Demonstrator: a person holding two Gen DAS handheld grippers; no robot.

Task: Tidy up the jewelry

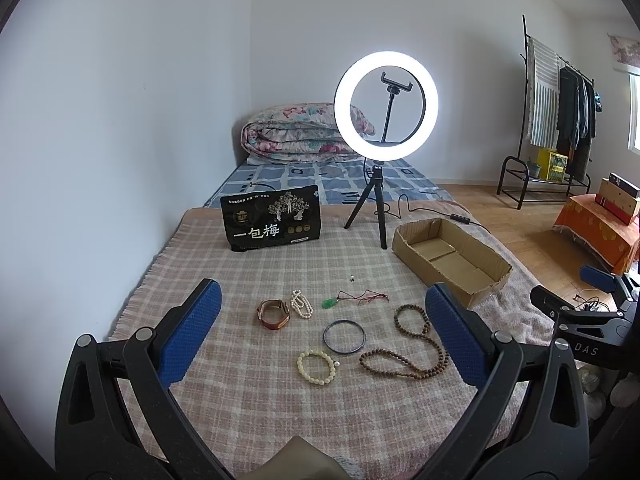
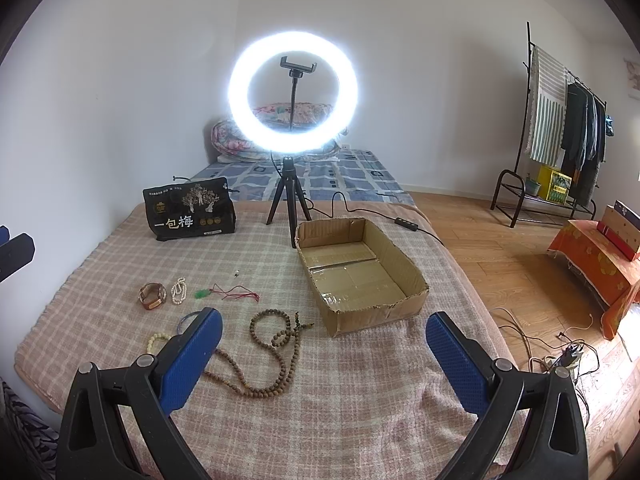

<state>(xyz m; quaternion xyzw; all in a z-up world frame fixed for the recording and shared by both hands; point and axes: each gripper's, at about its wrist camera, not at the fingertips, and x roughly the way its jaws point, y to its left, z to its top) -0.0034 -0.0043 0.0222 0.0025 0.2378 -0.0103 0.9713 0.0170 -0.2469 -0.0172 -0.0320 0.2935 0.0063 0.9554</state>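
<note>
Nothing lifted yet, by the look of it: every piece of jewelry loose on the pink checked blanket (image 1: 240, 400), the cardboard box (image 2: 356, 276) empty, so likely the very start of sorting. Both tools held above the near edge of the blanket, left gripper (image 1: 322, 340) with jaws spread wide and holding nothing, right gripper (image 2: 324, 356) likewise wide and empty. Largest piece, the long string of brown beads (image 2: 272, 356), coiled just left of the box and nearest the right gripper; probably the easy first pick, calling for a drop toward the blanket, a pinch on one strand, and a carry into the box without trailing loops catching the torn rim. Next in size: dark bangle (image 1: 344, 337), cream bead bracelet (image 1: 316, 367) just beside it, brown leather watch (image 1: 273, 313), small white bead strand (image 1: 301, 303), green pendant on red cord (image 1: 330, 303), and one tiny item farther back, too small to name. Beyond these, a lit ring lamp on a tripod (image 1: 386, 104) and a black snack bag (image 1: 271, 224). Behind, a bed with a folded quilt, wood floor, a clothes rack to the right.
</note>
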